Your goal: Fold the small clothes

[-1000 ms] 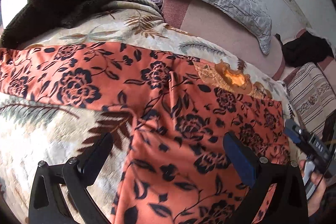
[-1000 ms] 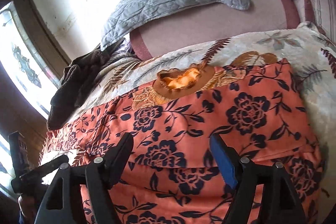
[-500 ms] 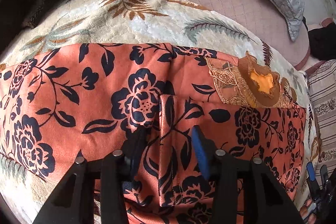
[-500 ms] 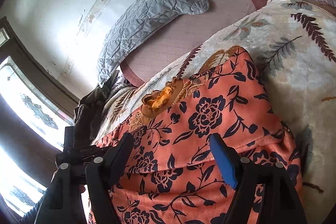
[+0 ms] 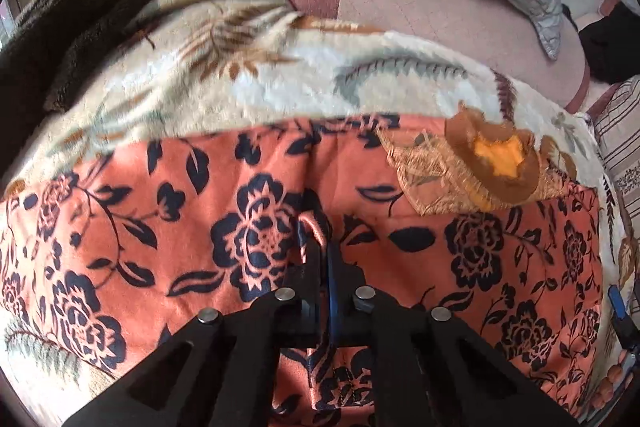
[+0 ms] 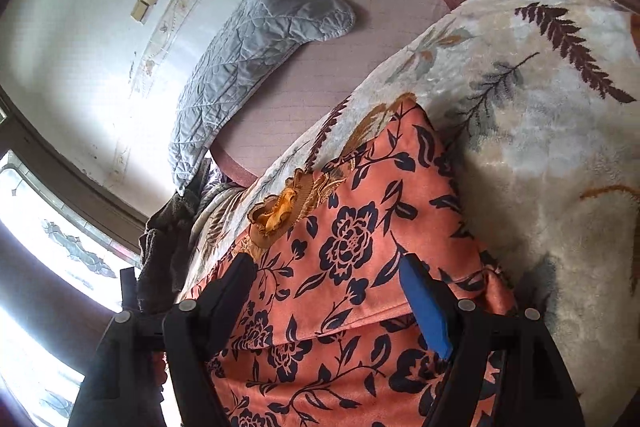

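Orange floral garment (image 5: 248, 227) spread across leaf-print blanket (image 5: 248, 83); left gripper (image 5: 323, 259) clenched on a raised fold, seemingly mid-garment; right gripper (image 6: 328, 291) released above the garment's 3 o'clock end

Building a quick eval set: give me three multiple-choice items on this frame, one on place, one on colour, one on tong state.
1. Where does the orange floral garment lie?
A on the leaf-print blanket
B on the grey quilted pillow
C on a chair

2. What colour is its flower print?
A white
B dark navy
C green

3. How are the tongs?
A both open
B both shut
C left tongs shut on cloth, right tongs open

Key: 1 A, blanket shows all round the garment; 2 B, dark blooms on orange; 3 C, left fingers pinch a raised ridge, right fingers stand wide apart.
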The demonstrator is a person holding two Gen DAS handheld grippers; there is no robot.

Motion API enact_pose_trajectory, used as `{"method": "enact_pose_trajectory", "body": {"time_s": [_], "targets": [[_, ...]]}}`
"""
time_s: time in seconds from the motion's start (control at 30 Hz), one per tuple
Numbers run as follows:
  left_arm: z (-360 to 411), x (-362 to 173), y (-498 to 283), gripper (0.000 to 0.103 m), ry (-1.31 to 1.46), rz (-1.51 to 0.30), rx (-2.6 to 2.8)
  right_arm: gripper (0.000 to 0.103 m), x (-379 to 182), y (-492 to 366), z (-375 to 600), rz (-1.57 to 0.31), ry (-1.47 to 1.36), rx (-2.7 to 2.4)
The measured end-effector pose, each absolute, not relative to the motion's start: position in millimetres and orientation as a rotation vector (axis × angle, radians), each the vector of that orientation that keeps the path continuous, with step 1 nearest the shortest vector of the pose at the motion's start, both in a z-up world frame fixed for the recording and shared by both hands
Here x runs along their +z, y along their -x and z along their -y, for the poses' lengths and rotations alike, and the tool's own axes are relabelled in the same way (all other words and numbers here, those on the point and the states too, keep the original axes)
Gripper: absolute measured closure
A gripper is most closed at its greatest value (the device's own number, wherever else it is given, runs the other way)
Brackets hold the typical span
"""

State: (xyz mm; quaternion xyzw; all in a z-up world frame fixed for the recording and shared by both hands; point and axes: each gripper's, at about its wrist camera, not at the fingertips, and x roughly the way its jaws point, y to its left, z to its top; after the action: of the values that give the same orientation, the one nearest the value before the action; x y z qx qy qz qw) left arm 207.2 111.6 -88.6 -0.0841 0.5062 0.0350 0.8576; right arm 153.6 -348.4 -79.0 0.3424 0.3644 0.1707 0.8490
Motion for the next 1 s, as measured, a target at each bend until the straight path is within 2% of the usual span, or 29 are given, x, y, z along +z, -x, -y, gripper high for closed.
{"method": "enact_pose_trajectory", "body": {"time_s": [0.1,0.17,0.23,0.33,0.4,0.43,0.5,0.53,0.6,0.63,0.7,0.73,0.83,0.9,0.93,0.97,1.0], "targets": [[-105,-43,-195,0.101,0.111,-0.875,0.058,0.025,-79,-154,355,-0.762,-0.726,0.346],[-105,-31,-187,0.101,0.069,-0.794,0.057,0.025,-79,-154,358,-0.76,-0.727,0.337],[-111,-51,-196,0.099,0.068,-0.86,0.075,0.025,-81,-156,360,-0.769,-0.728,0.331],[-120,-110,-215,0.096,0.062,-1.05,0.132,0.024,-83,-163,359,-0.805,-0.707,0.317],[-120,-118,-212,0.093,0.05,-1.042,0.125,0.017,-82,-171,366,-0.813,-0.745,0.291],[-120,-111,-207,0.081,0.043,-1.014,0.133,0.012,-82,-181,370,-0.834,-0.737,0.272],[-117,-93,-195,0.061,0.051,-0.961,0.124,0.012,-83,-205,374,-0.852,-0.666,0.243],[-114,-83,-187,0.055,0.051,-0.925,0.115,0.012,-84,-220,376,-0.872,-0.615,0.215],[-105,-69,-173,0.049,0.043,-0.859,0.075,0.012,-97,-254,378,-0.957,-0.579,0.194],[-99,-66,-169,0.049,0.028,-0.847,0.056,0.018,-106,-269,378,-0.998,-0.592,0.22],[-90,-71,-166,0.049,0.025,-0.861,0.027,0.087,-119,-291,374,-1.072,-0.612,0.266],[-87,-79,-167,0.049,0.027,-0.885,0.015,0.095,-120,-297,373,-1.08,-0.596,0.249],[-78,-110,-176,0.049,0.013,-0.976,0.03,0.095,-128,-302,390,-1.046,-0.615,0.108],[-79,-129,-178,0.049,0.019,-1.019,0.046,0.089,-124,-295,388,-1.031,-0.619,0.095],[-80,-129,-175,0.048,0.027,-1.0,0.044,0.077,-112,-290,381,-1.021,-0.538,0.048],[-83,-125,-173,0.049,0.043,-1.001,0.037,0.059,-97,-279,373,-1.0,-0.437,-0.024],[-87,-119,-168,0.048,0.071,-0.99,0.025,0.051,-82,-265,366,-0.952,-0.391,-0.051]]}}
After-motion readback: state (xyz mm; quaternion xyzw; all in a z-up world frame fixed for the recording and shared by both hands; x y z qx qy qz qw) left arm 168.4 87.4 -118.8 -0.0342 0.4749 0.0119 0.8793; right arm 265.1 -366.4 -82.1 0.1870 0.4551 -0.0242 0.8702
